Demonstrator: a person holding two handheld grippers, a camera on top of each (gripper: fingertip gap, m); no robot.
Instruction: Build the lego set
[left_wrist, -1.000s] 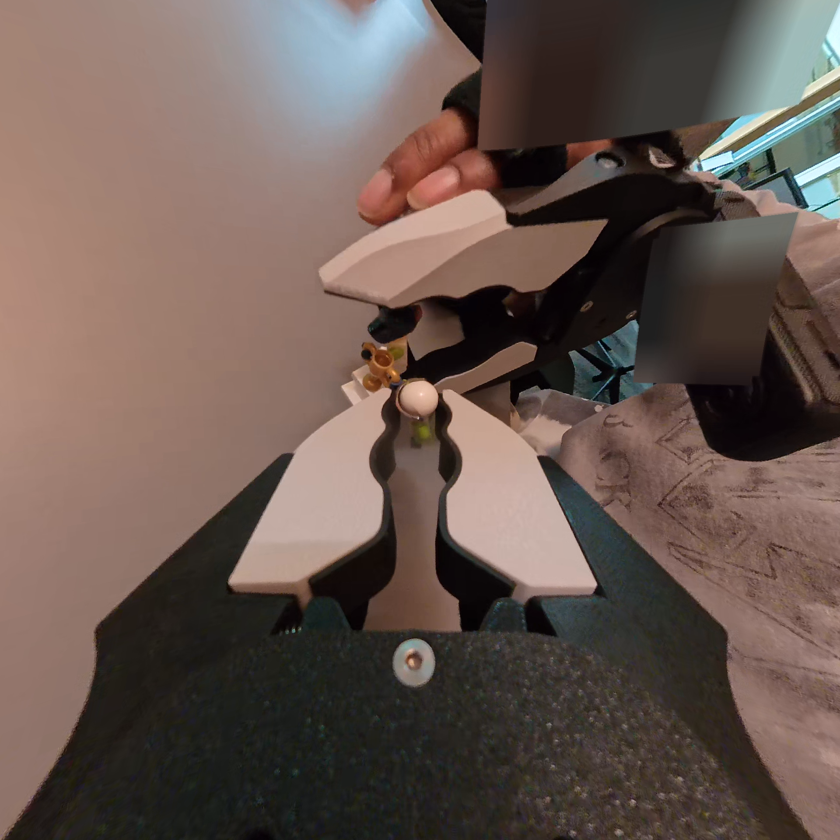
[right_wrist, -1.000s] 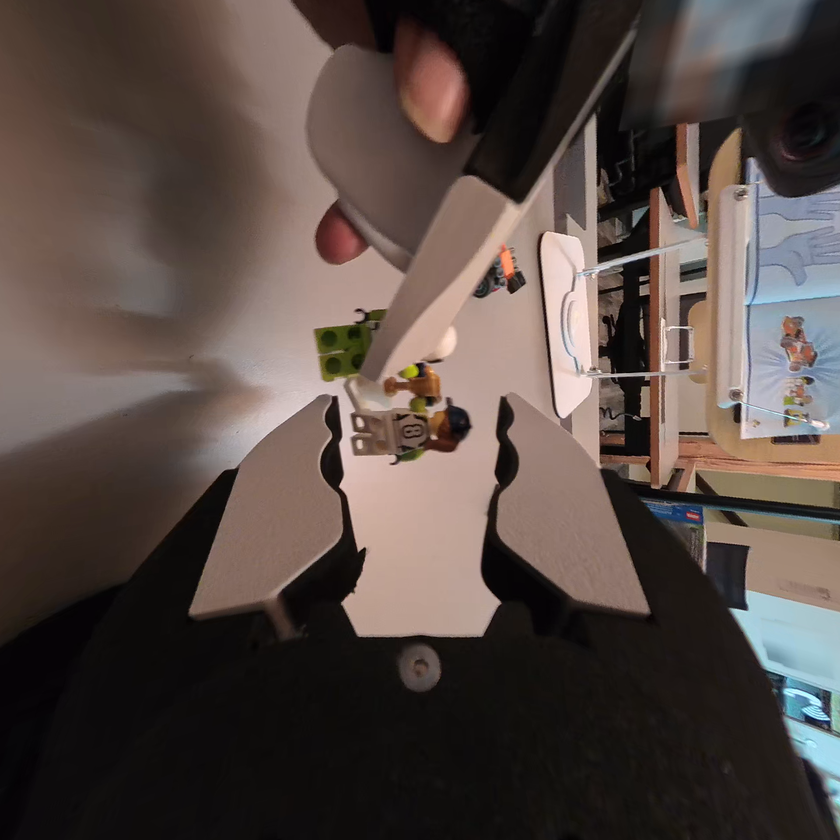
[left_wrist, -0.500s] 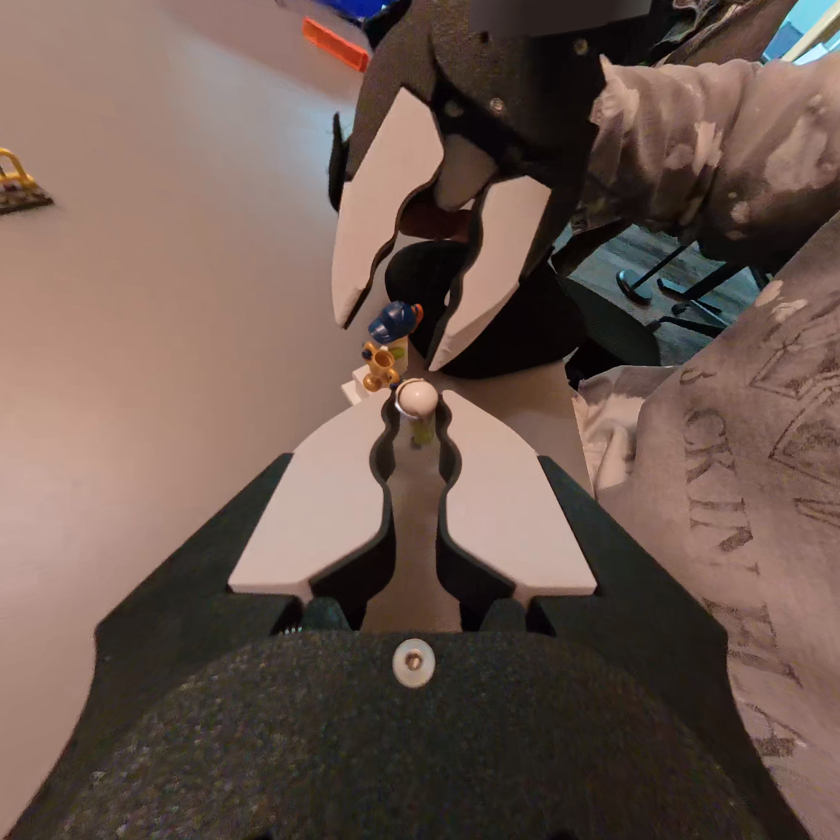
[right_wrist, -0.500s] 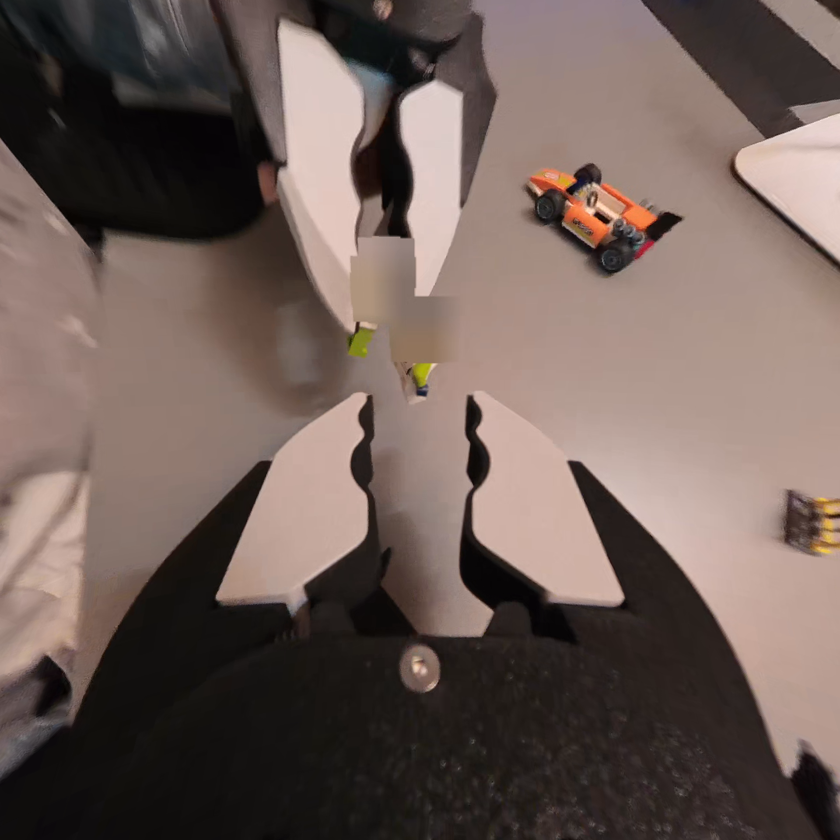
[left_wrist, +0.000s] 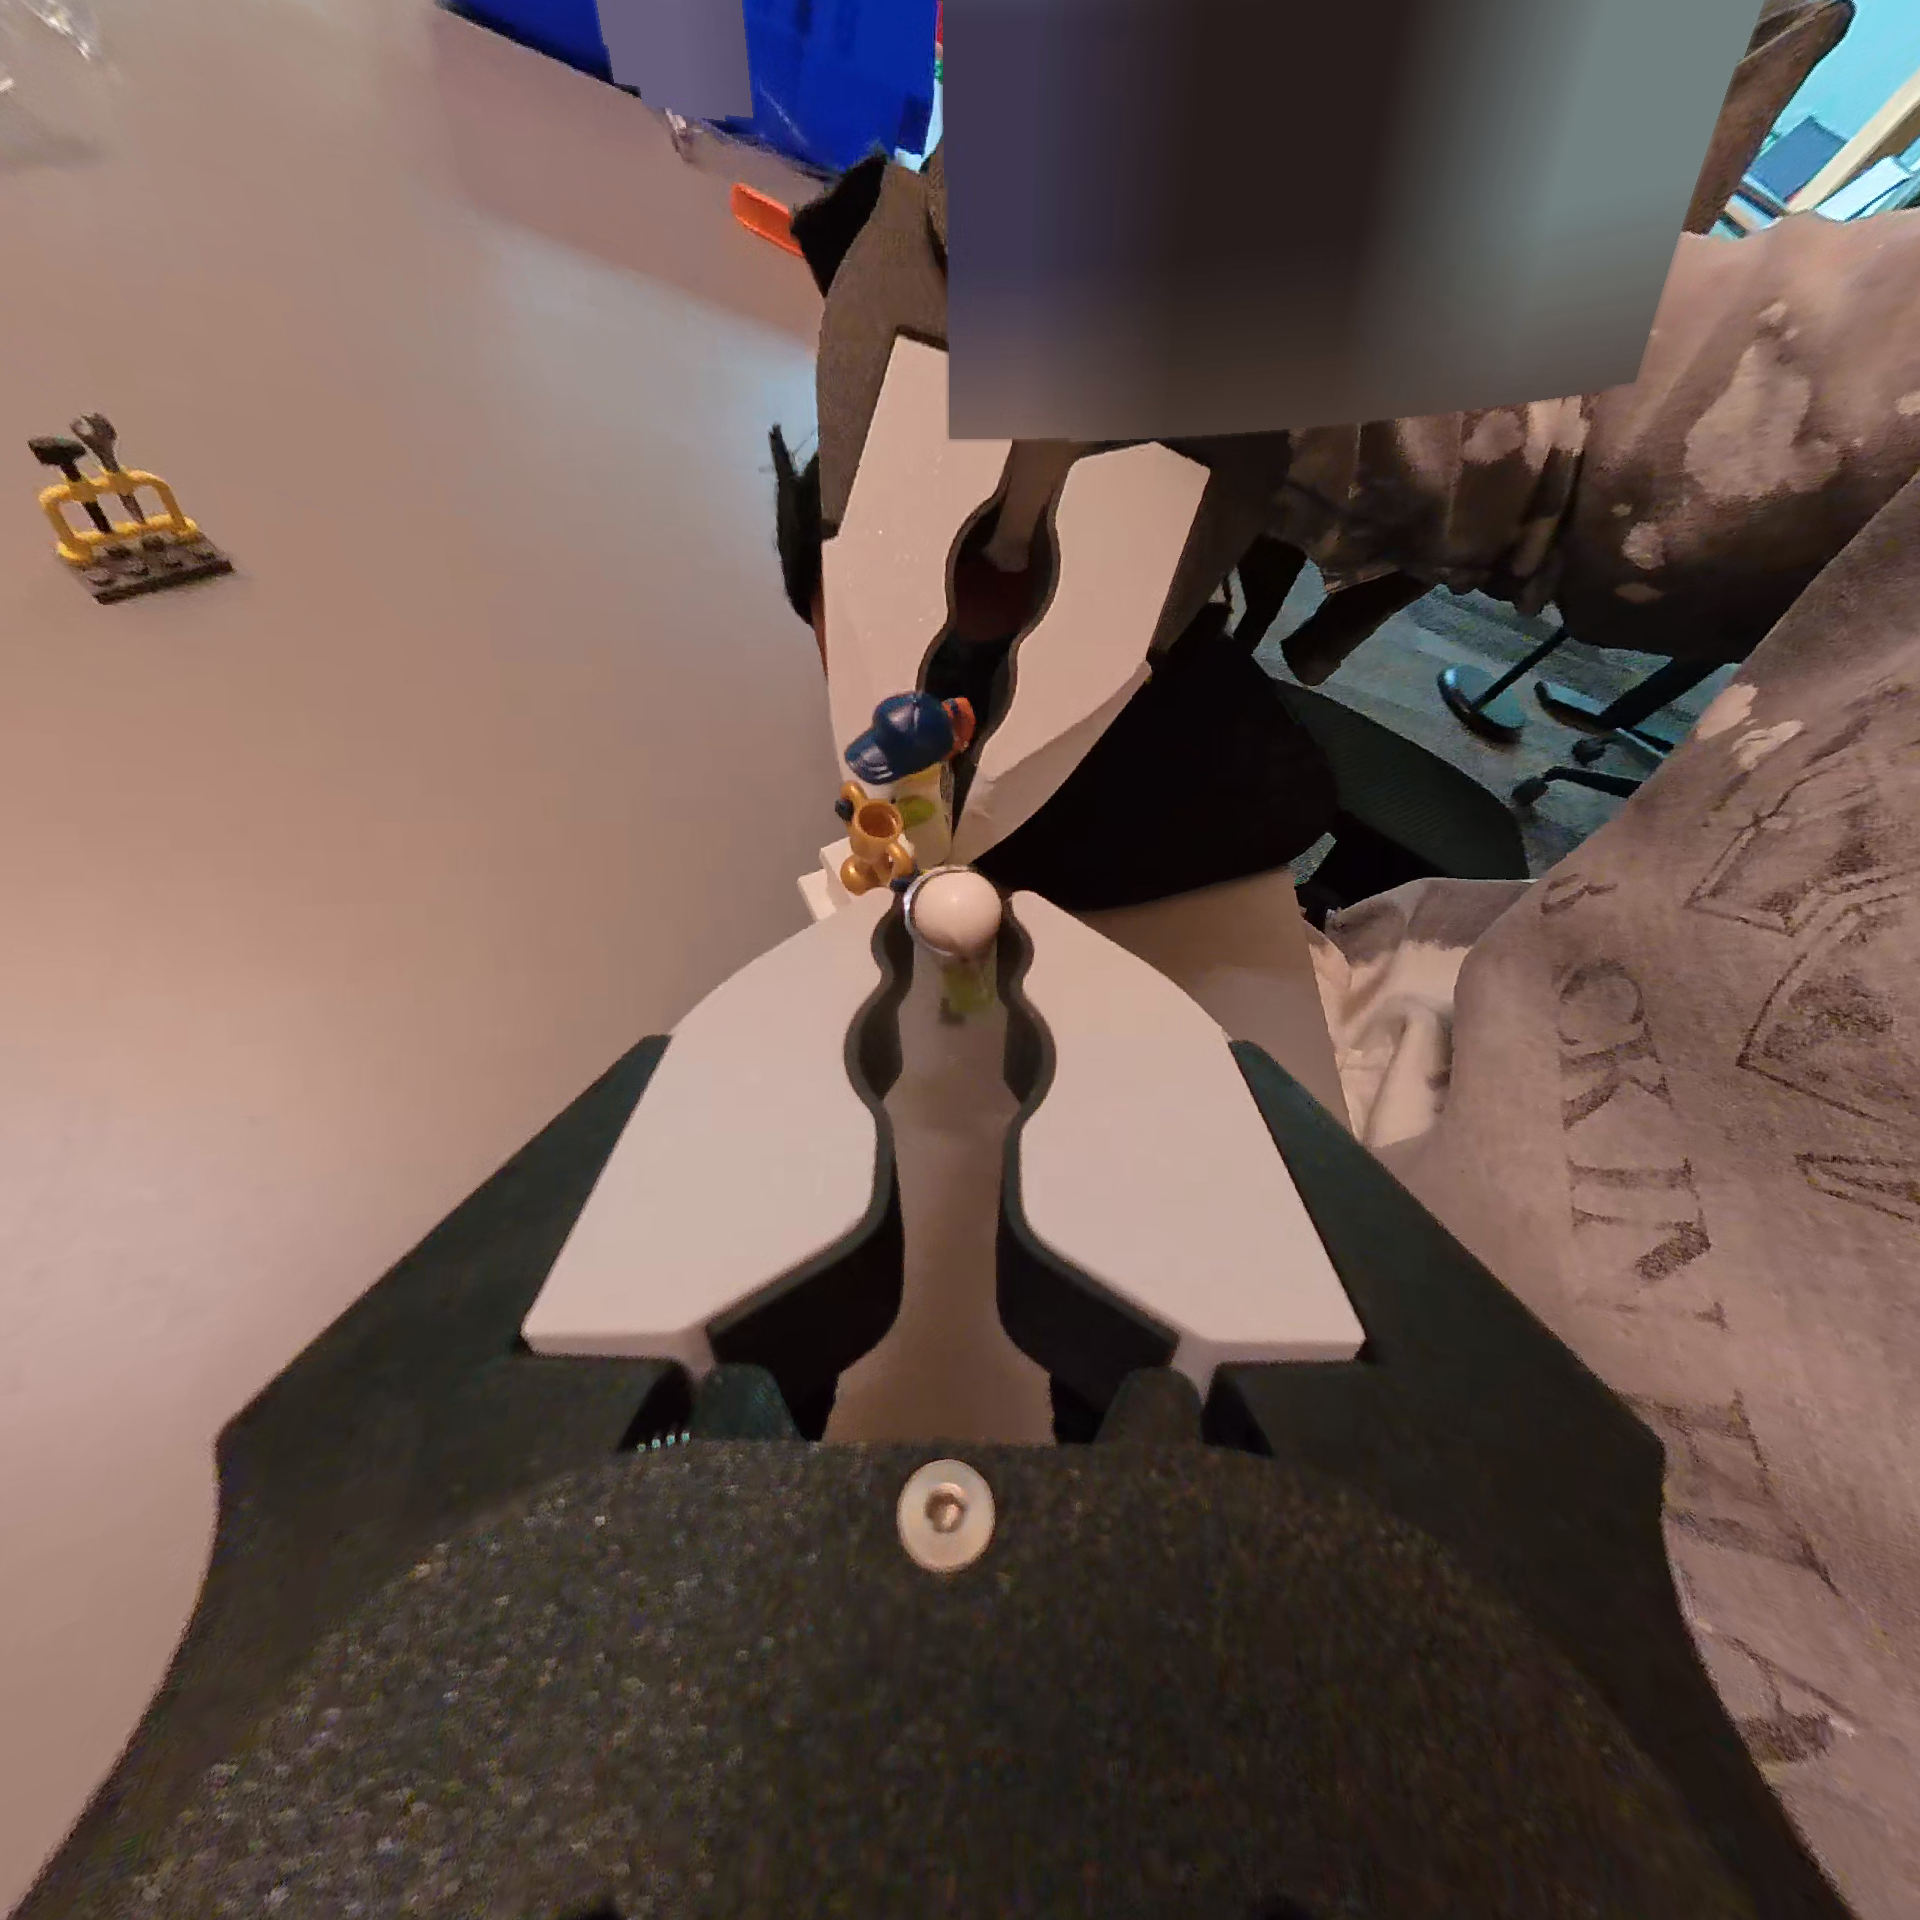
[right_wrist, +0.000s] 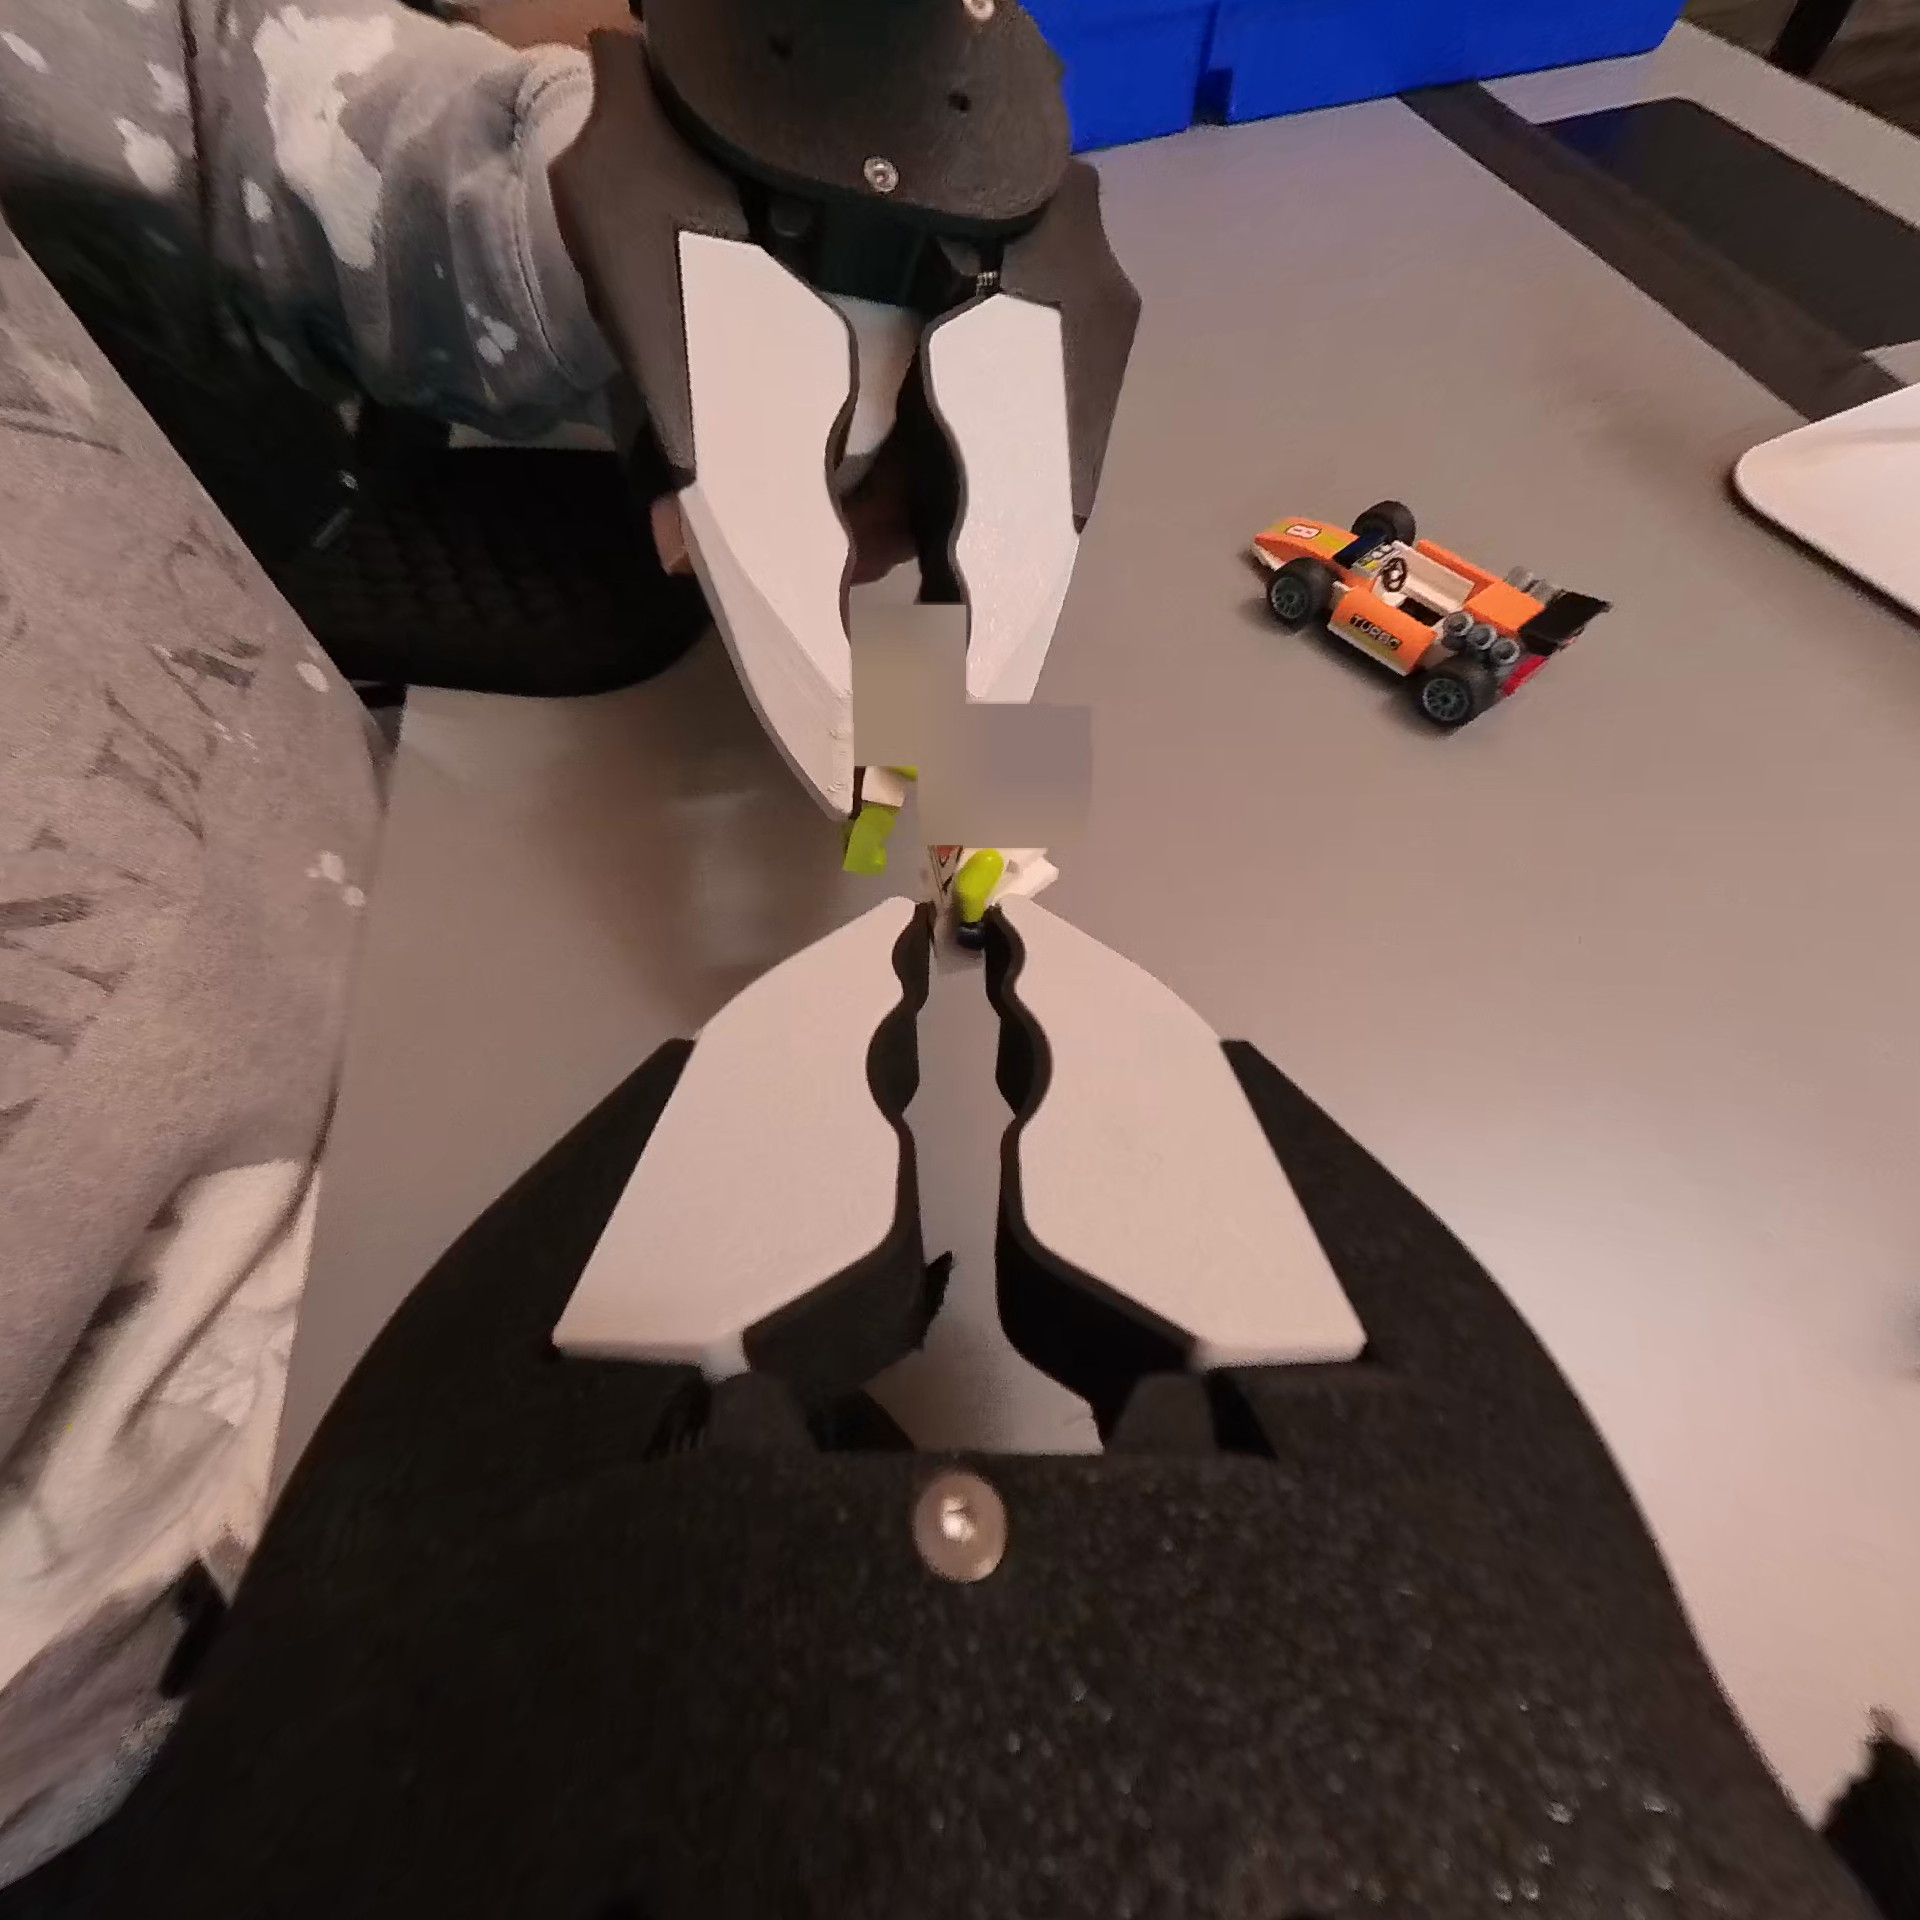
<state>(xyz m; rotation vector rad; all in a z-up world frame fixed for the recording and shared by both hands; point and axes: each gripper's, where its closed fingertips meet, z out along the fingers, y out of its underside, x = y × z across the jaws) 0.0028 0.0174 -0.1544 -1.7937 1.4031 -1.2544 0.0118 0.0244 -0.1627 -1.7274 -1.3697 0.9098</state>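
Now the right hand-held gripper (right_wrist: 951, 920) has closed on the minifigure (left_wrist: 904, 790).
Left hand-held gripper (left_wrist: 951, 925) stays clamped on a white ball piece (left_wrist: 954, 912); next, I judge, careful alignment.

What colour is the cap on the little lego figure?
Dark blue, clearest in the left wrist view on the lego figure's cap.

glossy plastic minifig (left_wrist: 902, 774), matt gripper (left_wrist: 951, 914), smooth table (left_wrist: 416, 727)

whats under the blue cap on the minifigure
In the left wrist view the blue cap tops a minifigure with a white torso, lime arm and gold trophy beside it. Its head is hidden under the cap; the legs are covered by the left gripper's jaws.
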